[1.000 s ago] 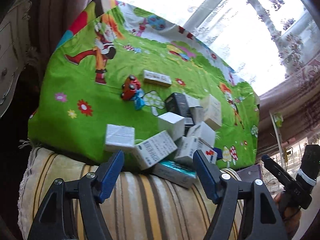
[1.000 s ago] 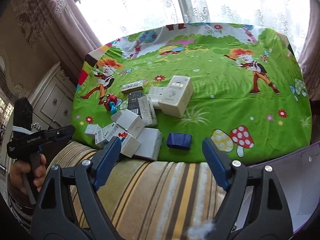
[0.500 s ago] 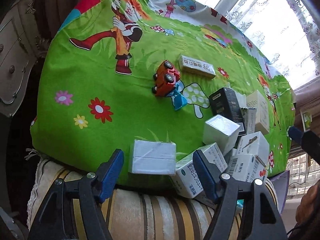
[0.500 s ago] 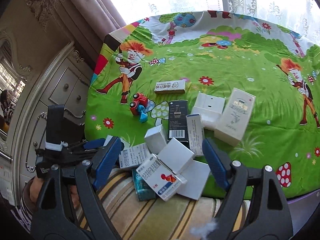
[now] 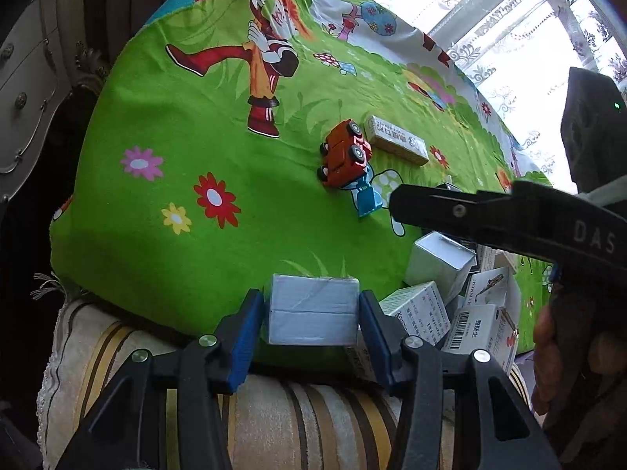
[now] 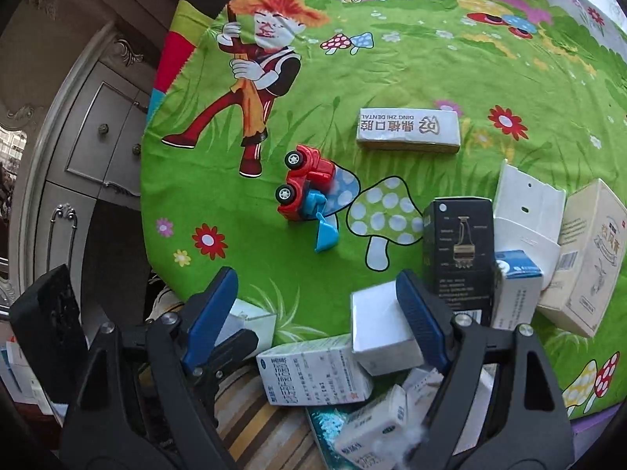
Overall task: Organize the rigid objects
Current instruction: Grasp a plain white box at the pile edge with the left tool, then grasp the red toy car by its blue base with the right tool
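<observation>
Green cartoon cloth [image 5: 164,125] is still strewn with boxes; one white box [image 5: 311,315] at 6 o'clock is being closed on by the left gripper [image 5: 309,329], while the right gripper [image 6: 313,313] is held wide, empty.

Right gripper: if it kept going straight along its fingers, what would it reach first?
Probably the box pile at the cloth's near edge: the right gripper points down at a printed carton and a plain white box beside its right finger. Depth is unclear.

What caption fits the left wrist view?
Left gripper closing around a plain white box at the green cloth's near edge, beside a pile of cartons.
</observation>
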The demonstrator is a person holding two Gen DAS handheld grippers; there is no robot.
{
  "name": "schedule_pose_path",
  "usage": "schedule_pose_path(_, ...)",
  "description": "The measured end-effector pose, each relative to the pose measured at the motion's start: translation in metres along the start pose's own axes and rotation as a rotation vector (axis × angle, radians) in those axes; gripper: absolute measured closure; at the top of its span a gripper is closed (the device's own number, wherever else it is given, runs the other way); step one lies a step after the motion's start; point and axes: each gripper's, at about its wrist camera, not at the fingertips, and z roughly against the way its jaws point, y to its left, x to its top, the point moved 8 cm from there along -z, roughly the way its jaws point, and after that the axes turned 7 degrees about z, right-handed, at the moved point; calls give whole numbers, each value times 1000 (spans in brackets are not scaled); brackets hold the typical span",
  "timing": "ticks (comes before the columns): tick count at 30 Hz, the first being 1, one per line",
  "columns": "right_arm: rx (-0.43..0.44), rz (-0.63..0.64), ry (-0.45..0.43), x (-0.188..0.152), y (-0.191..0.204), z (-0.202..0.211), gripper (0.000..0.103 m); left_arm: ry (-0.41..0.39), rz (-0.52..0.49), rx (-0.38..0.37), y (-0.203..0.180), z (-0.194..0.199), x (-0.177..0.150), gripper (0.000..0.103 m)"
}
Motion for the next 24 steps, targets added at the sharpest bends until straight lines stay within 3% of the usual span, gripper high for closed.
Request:
schedule_pose_path(2, -14, 9, 16, 3, 4, -7, 20, 0, 6, -8, 1, 0, -1, 53)
schedule_pose_path(7, -34, 66, 57, 8, 12, -23, 45, -4, 14, -22, 2, 0, -1, 53)
schedule_pose_path(9, -40, 68, 76, 8, 11, -31, 50, -5, 16, -26, 2, 0, -1, 53)
schedule_pose_path(15, -87, 75, 67, 16, 0, -44, 54, -7, 20, -33, 2, -1, -1, 53)
schedule_pose_path(18, -130, 118, 60, 20, 0, -47, 83, -7, 19, -33, 2, -1, -1, 52)
schedule_pose_path(19, -120, 110, 57, 24, 1, -49, 87, -7, 20, -34, 2, -1, -1, 52)
schedule_pose_path(24, -157, 147, 20, 25, -5, -33, 87, -8, 27, -44, 3, -2, -1, 52)
